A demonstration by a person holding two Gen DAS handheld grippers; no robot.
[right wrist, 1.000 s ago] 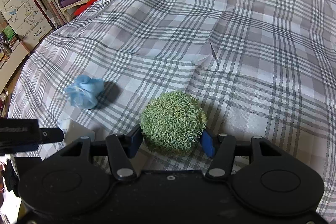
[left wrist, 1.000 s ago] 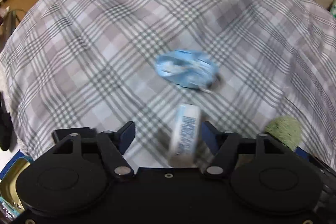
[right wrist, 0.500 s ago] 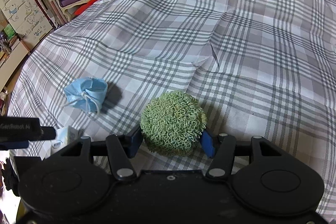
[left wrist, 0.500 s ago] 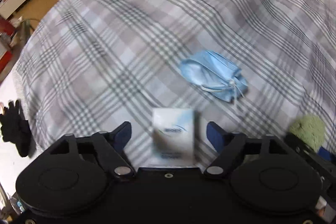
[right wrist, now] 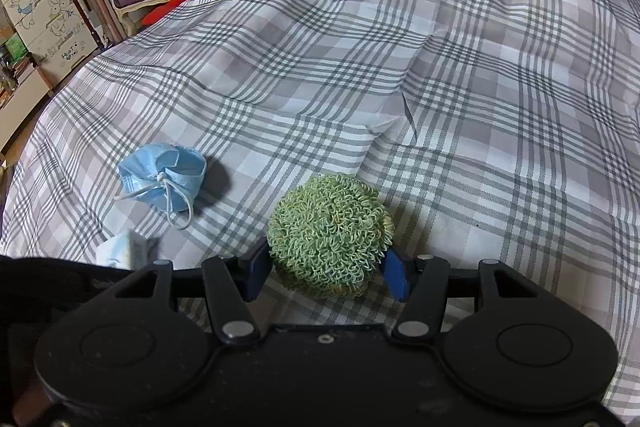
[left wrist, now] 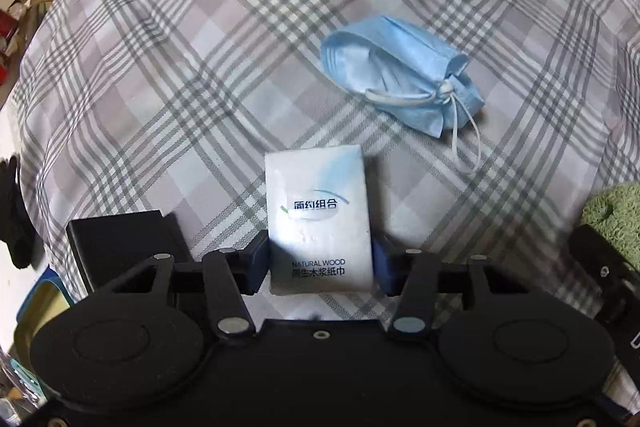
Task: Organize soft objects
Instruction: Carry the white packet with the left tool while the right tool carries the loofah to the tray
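Left gripper (left wrist: 320,261) pinching tissue pack (left wrist: 318,217), long axis pointing ahead toward face mask (left wrist: 400,91) lying ahead-right on plaid blanket (left wrist: 180,67). Right gripper (right wrist: 326,273) clamped on green scrubber (right wrist: 328,233); mask ahead-left, nearer left gripper.

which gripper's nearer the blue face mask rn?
Left. The left gripper, shut on the tissue pack, sits just short of the face mask; the right gripper, holding the green scrubber, is farther off.

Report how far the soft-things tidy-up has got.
Nothing looks put away yet. In hand: the left gripper is shut on the tissue pack, the right gripper on the green scrubber. Left: the blue face mask lies loose on the checked bedcover.
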